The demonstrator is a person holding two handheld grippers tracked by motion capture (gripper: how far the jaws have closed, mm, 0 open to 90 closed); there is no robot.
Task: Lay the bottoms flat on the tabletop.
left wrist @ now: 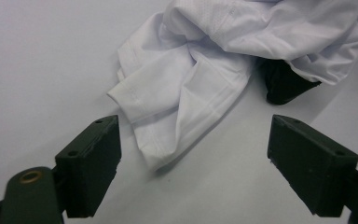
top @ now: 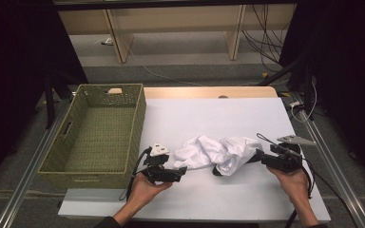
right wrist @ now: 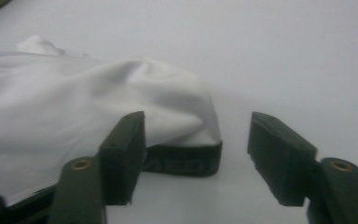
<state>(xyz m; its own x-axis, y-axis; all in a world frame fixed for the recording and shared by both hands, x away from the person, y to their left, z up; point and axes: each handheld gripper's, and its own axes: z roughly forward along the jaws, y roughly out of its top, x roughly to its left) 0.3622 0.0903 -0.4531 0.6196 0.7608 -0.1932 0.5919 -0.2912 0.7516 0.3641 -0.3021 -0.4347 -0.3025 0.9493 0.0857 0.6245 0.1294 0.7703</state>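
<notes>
I am holding the left gripper (top: 183, 170) low at the near left end of the crumpled white garment (top: 216, 152), jaws spread wide and gripping nothing, because the hemmed fold lying just ahead of them looks like the edge worth pinching. I am keeping the right gripper (right wrist: 196, 156) equally wide and empty at the garment's right end, its jaws straddling the dark waistband (right wrist: 186, 161) there, so both ends could be lifted together. Farther off at the left, the green woven basket (top: 135, 118) is standing empty, and I judge it the likely destination.
</notes>
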